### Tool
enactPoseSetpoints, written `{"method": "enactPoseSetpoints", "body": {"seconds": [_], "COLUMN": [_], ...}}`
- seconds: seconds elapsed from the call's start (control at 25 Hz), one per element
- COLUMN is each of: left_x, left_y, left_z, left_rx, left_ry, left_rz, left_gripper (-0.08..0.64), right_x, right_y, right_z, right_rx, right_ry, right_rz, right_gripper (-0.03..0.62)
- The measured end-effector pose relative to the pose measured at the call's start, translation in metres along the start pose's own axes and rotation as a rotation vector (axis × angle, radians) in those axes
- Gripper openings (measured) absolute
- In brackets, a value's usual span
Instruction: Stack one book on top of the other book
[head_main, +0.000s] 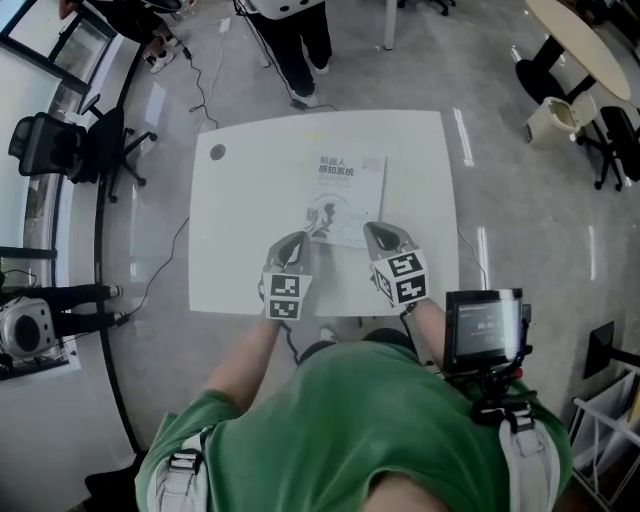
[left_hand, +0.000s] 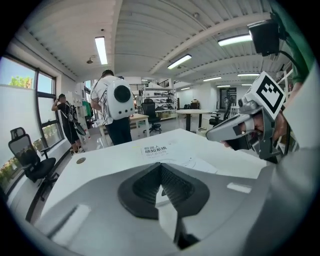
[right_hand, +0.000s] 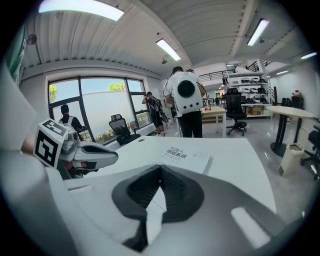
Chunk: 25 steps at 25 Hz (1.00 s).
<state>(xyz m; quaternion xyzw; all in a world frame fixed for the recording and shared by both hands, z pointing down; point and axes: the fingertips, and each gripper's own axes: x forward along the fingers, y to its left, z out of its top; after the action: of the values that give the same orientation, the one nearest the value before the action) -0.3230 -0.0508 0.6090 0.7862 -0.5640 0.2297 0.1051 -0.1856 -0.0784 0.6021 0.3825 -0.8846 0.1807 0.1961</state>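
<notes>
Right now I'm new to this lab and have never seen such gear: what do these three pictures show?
No robot: a person holds a two-jaw gripper in each hand. The top-down picture comes from a camera on their head; the other two from cameras riding on each gripper, looking along its jaws. On the white table lies a white book; whether another lies beneath it I cannot tell. The left gripper and right gripper are near its front corners, jaws shut, holding nothing.

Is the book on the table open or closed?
Closed. The book lies flat on the white table, its front cover with the title facing up; no pages show.
</notes>
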Motion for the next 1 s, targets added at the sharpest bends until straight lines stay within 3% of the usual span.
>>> {"method": "enactPoseSetpoints", "body": {"seconds": [0.24, 0.8, 1.0], "left_x": [-0.028, -0.158, -0.168], "left_y": [-0.013, -0.026, -0.029], "left_z": [0.023, 0.018, 0.024], "left_rx": [0.003, -0.019, -0.024], "left_ry": [-0.119, -0.315, -0.353], "left_rz": [-0.038, -0.115, -0.113], "left_gripper": [0.006, 0.006, 0.006], "right_x": [-0.029, -0.123, -0.129], "right_y": [0.034, 0.151, 0.157], "right_z": [0.009, 0.008, 0.01], "right_rx": [-0.018, -0.054, -0.058], "right_ry": [-0.057, -0.202, -0.217], "right_rz": [-0.045, -0.193, -0.195], "right_gripper": [0.003, 0.003, 0.003]}}
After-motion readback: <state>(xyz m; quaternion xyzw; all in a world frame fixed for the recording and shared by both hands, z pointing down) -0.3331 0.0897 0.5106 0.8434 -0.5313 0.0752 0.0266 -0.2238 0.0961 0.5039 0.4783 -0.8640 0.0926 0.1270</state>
